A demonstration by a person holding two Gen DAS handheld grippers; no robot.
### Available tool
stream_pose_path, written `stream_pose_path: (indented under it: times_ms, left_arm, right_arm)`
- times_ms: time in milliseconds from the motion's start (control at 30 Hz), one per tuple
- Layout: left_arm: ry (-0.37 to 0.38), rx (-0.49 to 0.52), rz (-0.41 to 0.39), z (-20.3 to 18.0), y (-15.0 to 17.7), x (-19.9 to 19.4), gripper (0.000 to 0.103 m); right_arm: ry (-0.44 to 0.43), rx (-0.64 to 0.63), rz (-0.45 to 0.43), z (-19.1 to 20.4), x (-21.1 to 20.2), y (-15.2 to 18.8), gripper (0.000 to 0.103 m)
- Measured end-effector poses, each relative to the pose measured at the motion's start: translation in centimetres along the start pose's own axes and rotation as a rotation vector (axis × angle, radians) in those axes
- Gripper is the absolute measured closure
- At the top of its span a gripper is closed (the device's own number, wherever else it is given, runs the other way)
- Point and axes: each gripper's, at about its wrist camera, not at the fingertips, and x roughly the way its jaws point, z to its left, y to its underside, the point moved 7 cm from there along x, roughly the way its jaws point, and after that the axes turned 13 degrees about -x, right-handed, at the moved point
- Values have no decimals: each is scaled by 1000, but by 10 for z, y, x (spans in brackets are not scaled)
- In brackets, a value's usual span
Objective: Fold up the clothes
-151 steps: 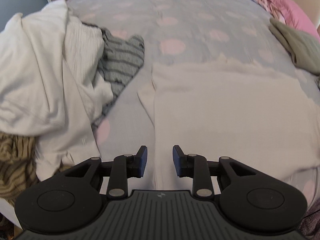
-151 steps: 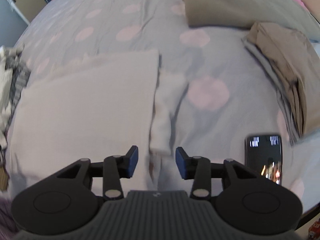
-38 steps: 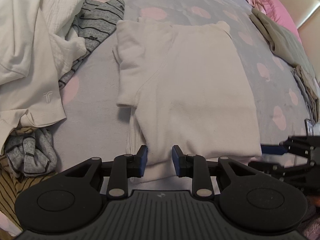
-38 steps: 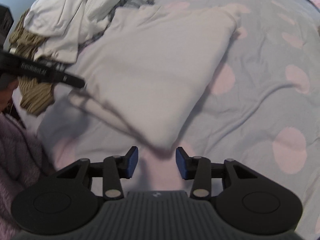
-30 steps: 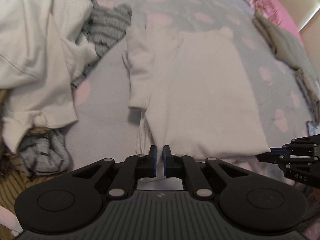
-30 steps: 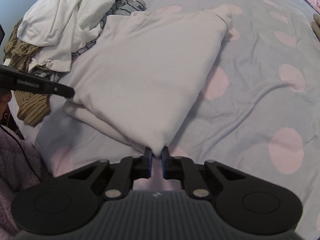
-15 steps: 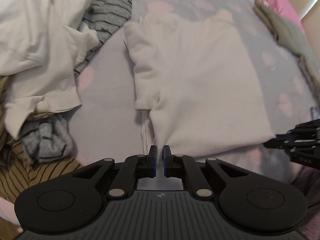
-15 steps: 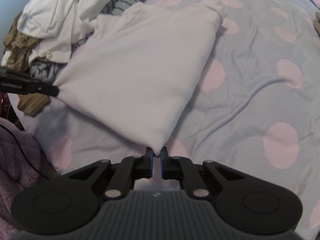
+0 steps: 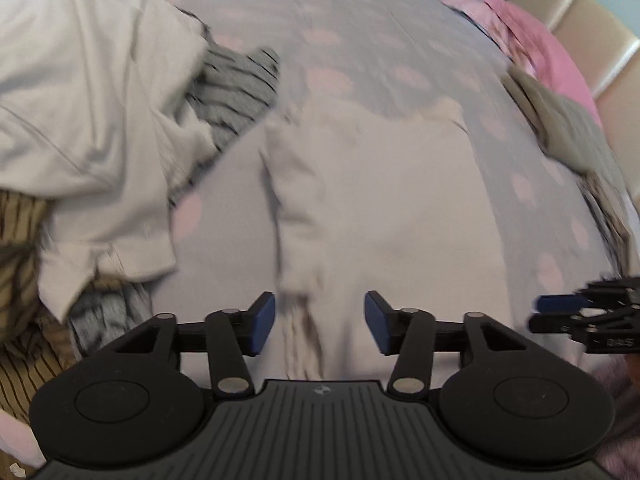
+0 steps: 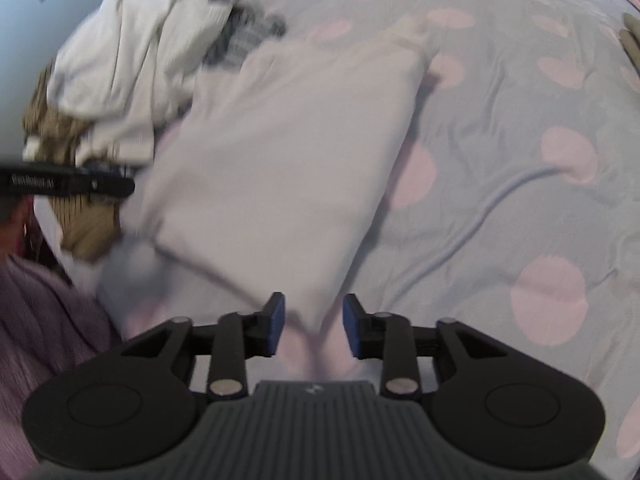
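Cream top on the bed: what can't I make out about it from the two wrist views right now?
- Cream top, near hem: left wrist view, hidden behind the left gripper body.
- Near corner: right wrist view, runs under the right gripper; whether it lies flat cannot be told.
- Folded sleeve: motion blur smears its edges.
- Layers underneath: covered by the top layer in both views.

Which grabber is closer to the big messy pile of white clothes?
Left. The left gripper hangs at the cream top's near edge on the side beside the white pile; the right gripper is at the corner farther from the pile.
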Motion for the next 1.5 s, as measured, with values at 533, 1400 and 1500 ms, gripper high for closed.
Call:
stream_pose_path:
  times_ms: [533,1400,1500]
  left_arm:
    - [-35,-88,-78,5,-53,60,51]
    - [17,-110,-22,-9,-77,113,43]
    - [13,-106,-28,-12,-78,116,43]
  right_arm:
    - [37,225,-123,-67,32,-52,51]
    - [-70,367,-125,-88,104,-103,38]
    - [-71,383,-133,-90,108,-106,38]
